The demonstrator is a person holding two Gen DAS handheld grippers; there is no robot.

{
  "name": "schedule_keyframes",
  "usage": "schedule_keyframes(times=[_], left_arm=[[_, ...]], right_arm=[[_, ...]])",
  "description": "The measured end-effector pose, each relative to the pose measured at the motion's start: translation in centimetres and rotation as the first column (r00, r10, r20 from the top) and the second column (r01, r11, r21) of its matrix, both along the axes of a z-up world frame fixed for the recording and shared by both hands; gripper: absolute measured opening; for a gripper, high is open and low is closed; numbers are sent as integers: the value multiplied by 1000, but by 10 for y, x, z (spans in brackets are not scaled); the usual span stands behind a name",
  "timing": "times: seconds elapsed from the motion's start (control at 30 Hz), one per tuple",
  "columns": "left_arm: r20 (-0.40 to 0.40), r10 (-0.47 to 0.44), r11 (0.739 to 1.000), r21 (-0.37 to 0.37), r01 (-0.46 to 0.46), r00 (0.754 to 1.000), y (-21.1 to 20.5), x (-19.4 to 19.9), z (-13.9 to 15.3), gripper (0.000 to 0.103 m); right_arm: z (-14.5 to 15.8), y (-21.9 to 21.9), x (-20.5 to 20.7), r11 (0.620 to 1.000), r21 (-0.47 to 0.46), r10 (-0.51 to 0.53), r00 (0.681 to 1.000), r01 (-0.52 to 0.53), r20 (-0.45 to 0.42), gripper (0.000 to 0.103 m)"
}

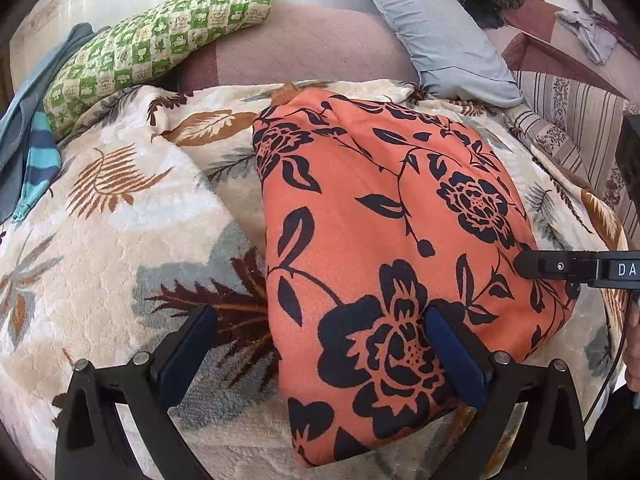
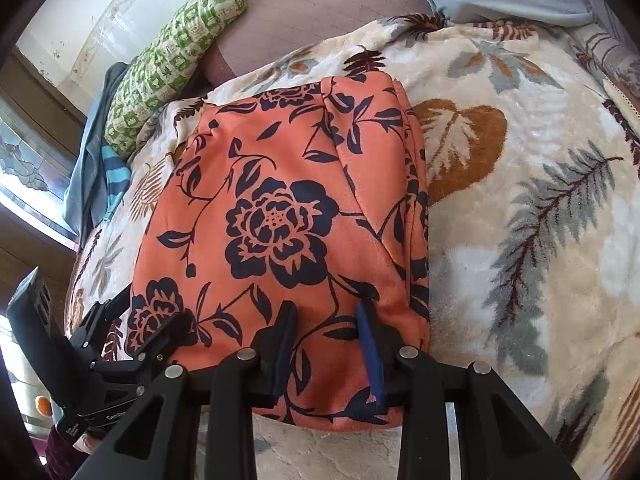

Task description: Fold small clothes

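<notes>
An orange garment with a black flower print (image 1: 384,240) lies folded into a compact rectangle on a cream plush blanket with brown and grey leaves (image 1: 120,232), which covers a bed.

The left tool (image 1: 322,320) hangs over the garment's near left corner with its jaws spread wide. One blue pad sits over the blanket and the other over the printed cloth; neither presses on anything.

The right tool (image 2: 328,320) stands at the garment's near edge. Its jaws are partly closed, with orange cloth showing between the two blue pads. Whether the pads pinch the cloth or merely rest on it cannot be told. In the left wrist view a finger of the right tool reaches in from the right onto the garment's side.

Behind the blanket lie a green checked pillow (image 1: 156,44) and a pale blue pillow (image 1: 436,32). A teal striped cloth (image 1: 38,168) lies at the far left.
</notes>
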State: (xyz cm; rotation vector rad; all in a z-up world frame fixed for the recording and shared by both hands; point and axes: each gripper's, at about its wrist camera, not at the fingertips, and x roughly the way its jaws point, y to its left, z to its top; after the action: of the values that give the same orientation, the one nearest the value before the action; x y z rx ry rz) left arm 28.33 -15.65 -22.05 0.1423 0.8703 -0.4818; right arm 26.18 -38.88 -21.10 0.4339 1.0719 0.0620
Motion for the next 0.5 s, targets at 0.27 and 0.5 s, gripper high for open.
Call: schedule_keyframes(times=[0.27,0.5], left_arm=[[-4,-4,1000,-6,4,1000,-1,0,-2,103],[-16,32,999,13,-32,999,-4,-2,-1,103]], right_arm=[[-1,3,2,1000,-9,25,1000,-25,-3,38],[-2,2,7,998,-7,55,998,-55,-7,39]])
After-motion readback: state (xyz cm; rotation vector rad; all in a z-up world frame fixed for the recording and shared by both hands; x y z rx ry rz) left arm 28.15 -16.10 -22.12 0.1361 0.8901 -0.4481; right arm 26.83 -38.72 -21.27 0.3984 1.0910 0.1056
